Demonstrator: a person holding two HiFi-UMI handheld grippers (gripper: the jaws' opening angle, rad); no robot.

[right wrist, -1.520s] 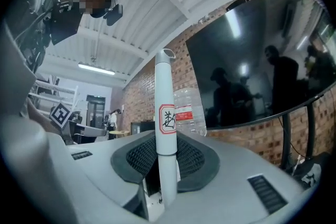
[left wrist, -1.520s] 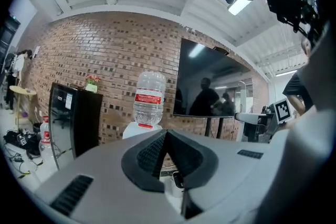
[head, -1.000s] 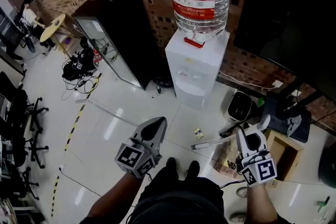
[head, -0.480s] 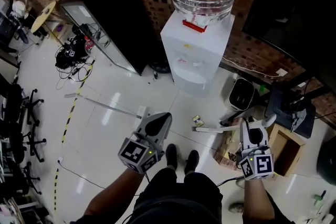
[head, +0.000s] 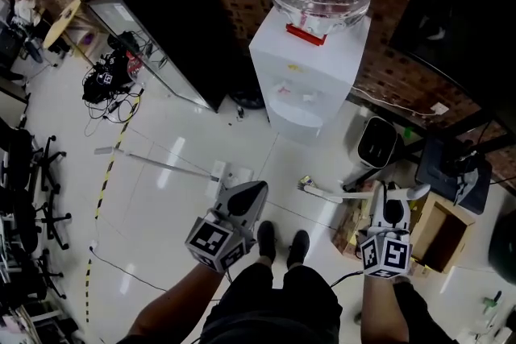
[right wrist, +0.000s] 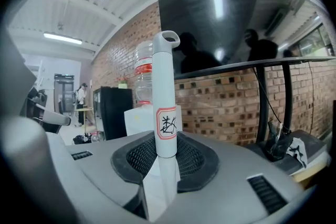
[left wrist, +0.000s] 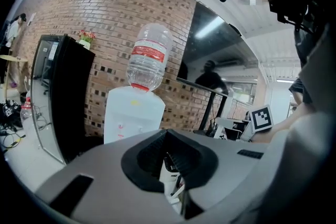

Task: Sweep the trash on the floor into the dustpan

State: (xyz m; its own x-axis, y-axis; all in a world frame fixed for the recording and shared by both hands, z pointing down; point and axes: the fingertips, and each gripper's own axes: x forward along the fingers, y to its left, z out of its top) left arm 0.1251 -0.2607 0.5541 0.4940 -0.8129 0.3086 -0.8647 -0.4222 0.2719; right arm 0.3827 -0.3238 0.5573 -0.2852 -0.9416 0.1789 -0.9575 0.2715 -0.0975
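Observation:
My right gripper (head: 392, 204) is shut on a white broom handle (right wrist: 166, 113), which stands upright between its pads with a hanging loop on top. In the head view the broom's white shaft (head: 339, 194) slants left toward a small yellowish scrap of trash (head: 304, 183) on the white floor ahead of my shoes. My left gripper (head: 244, 197) hovers left of my feet. In the left gripper view its jaws are closed on a white piece with dark parts, seemingly the dustpan handle (left wrist: 169, 178). Small white parts (head: 218, 171) show just beyond it; the pan itself is hidden.
A water dispenser (head: 302, 84) stands straight ahead against the brick wall, with a black cabinet (head: 173, 20) to its left. A long white rod (head: 153, 161) lies on the floor at left. A cardboard box (head: 439, 231) and a small bin (head: 377, 142) crowd the right. Cables (head: 109, 80) and chairs (head: 32, 197) are far left.
The broom shaft's far end has swung forward across the floor until it reaches the yellowish scrap. Both grippers keep their hold; the left one has barely moved.

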